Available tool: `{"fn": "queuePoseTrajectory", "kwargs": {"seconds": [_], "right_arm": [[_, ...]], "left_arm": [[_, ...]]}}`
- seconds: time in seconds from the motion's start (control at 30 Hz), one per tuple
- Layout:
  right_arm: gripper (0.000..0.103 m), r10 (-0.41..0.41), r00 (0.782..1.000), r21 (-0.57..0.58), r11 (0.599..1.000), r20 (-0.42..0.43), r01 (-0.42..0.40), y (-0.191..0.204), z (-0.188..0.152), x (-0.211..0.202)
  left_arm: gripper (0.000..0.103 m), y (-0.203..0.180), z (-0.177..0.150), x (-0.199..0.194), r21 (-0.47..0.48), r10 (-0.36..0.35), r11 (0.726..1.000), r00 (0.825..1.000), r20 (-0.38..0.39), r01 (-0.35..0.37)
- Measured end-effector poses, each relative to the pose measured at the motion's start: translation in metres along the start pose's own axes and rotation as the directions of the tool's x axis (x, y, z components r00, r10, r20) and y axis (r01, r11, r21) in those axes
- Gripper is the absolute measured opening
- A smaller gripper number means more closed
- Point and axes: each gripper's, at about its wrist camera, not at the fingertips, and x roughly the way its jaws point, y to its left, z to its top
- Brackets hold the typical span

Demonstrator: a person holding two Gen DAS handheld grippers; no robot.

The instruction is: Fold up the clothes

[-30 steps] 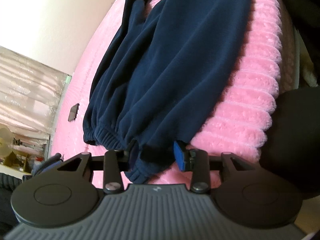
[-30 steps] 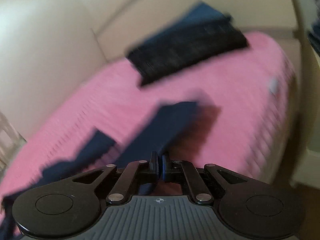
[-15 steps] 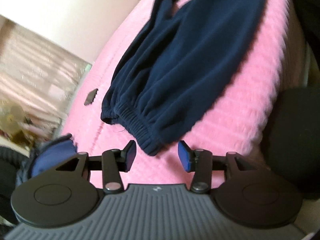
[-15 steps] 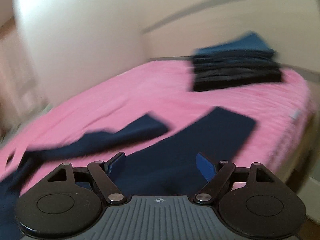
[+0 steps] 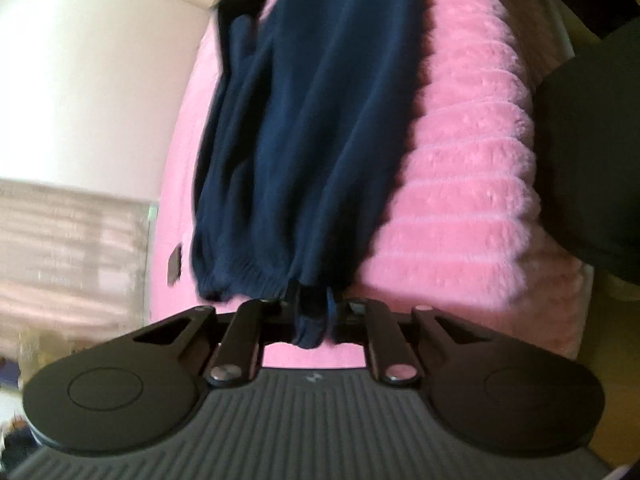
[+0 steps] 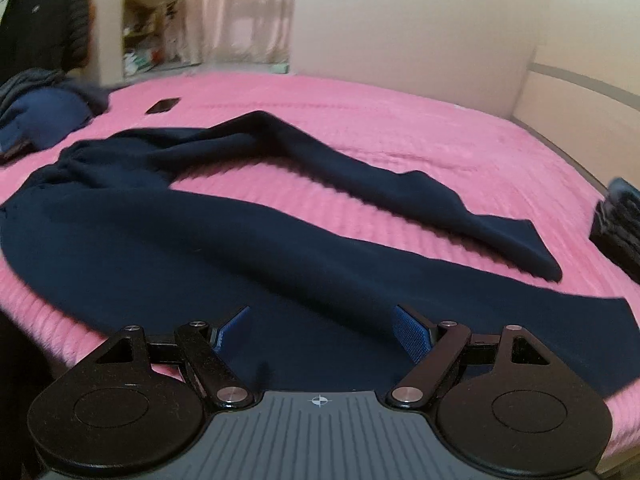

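Note:
Navy blue trousers point(image 6: 248, 232) lie spread on a pink ribbed bedspread point(image 6: 400, 128), both legs running to the right. In the left wrist view the trousers point(image 5: 320, 120) stretch away from me. My left gripper point(image 5: 310, 304) is shut on their ribbed waistband point(image 5: 308, 326) at the bed's near edge. My right gripper point(image 6: 322, 330) is open and empty, low over the near trouser leg, with its blue pads point(image 6: 412, 332) either side of the cloth.
A stack of folded dark clothes point(image 6: 618, 228) sits at the right edge of the bed. A heap of blue clothes point(image 6: 44, 116) and a small dark flat object point(image 6: 162, 105) lie at the far left. A dark rounded shape point(image 5: 592, 168) stands beside the bed.
My left gripper, open half a second ago, has closed on the waistband. My right gripper let go of the trouser leg and swung left over the spread trousers.

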Motion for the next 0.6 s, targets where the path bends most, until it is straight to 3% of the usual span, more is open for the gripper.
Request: {"fn": "queuePoseTrajectory", "kwargs": {"seconds": [0.1,0.2,0.37,0.47,0.6], "right_arm": [[0.08,0.013,1.0,-0.011,1.0,0.01,-0.013,0.006,0.002,-0.009],[0.08,0.037,0.999,0.025,0.999,0.001,-0.037,0.006,0.005,-0.005],[0.08,0.05,0.998,0.037,0.998,0.032,-0.051,-0.006,0.031,0.005],[0.08,0.009,0.999,0.005,1.0,0.051,-0.01,-0.024,0.049,0.012],[0.08,-0.068,0.997,-0.003,0.998,0.039,0.068,-0.067,0.073,0.048]], "left_arm": [[0.008,0.0,-0.006,-0.024,-0.084,0.006,0.996,1.0,-0.014,-0.007],[0.009,-0.009,-0.005,-0.026,-0.102,-0.024,0.995,1.0,-0.02,0.021],[0.025,0.0,-0.019,-0.029,-0.166,-0.092,0.983,0.994,-0.053,0.082],[0.026,0.024,-0.041,-0.036,-0.312,-0.124,0.946,0.988,-0.088,0.091],[0.027,0.072,-0.054,-0.023,-0.497,-0.116,0.867,0.985,-0.128,0.037]]}}
